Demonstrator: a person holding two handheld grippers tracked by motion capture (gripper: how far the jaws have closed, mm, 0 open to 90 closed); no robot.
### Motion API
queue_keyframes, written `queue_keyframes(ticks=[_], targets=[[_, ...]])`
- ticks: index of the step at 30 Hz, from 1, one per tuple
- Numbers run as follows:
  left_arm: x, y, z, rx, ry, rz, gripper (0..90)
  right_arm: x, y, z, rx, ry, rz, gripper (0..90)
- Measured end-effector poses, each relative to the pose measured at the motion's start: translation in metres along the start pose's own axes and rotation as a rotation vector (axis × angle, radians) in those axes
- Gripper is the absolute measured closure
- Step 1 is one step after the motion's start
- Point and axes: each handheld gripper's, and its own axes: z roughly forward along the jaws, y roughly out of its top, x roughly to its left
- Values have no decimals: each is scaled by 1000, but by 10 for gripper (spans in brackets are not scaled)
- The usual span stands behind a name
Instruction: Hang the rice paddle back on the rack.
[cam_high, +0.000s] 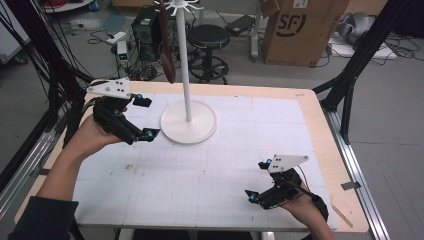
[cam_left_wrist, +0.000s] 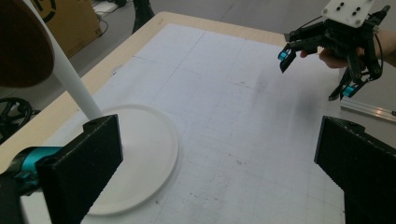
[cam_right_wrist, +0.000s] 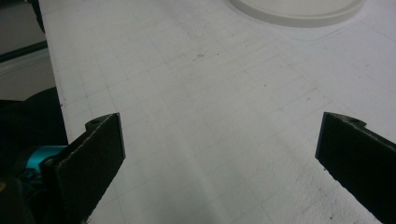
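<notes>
High view shows a brown wooden spoon (cam_high: 166, 52) hanging from the top ring of a white rack (cam_high: 188, 107), its bowl dangling just beside the pole and above the rack's round base, near the far left of the bench (cam_high: 327, 165). The left gripper (cam_high: 143, 118) hovers just beside that base, jaws spread wide with nothing between them; in the left gripper view the spoon bowl (cam_left_wrist: 21, 46) looms at the upper left, close to the pole. The right gripper (cam_high: 260, 181) sits well apart, near the front right of the white mat (cam_high: 200, 170), its jaws also spread and empty, pointing across bare mat toward the base. Judging from this, the hanging looks done: the spoon is on the rack and neither gripper holds anything. What is left seems only to draw both hands clear, unless the spoon is to be taken down.
</notes>
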Motion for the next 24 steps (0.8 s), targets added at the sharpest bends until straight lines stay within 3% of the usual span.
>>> queue_keyframes(ticks=[10, 15, 24], targets=[[-13, -44, -4, -34, 18, -58, 17, -2, 1, -2, -31, -6, 23, 2], [-17, -59, -4, -29, 30, -69, 17, -3, 2, -2, -43, -9, 25, 2], [-26, -84, -5, -67, 33, -103, 17, -3, 3, -2, -61, -16, 38, 2]])
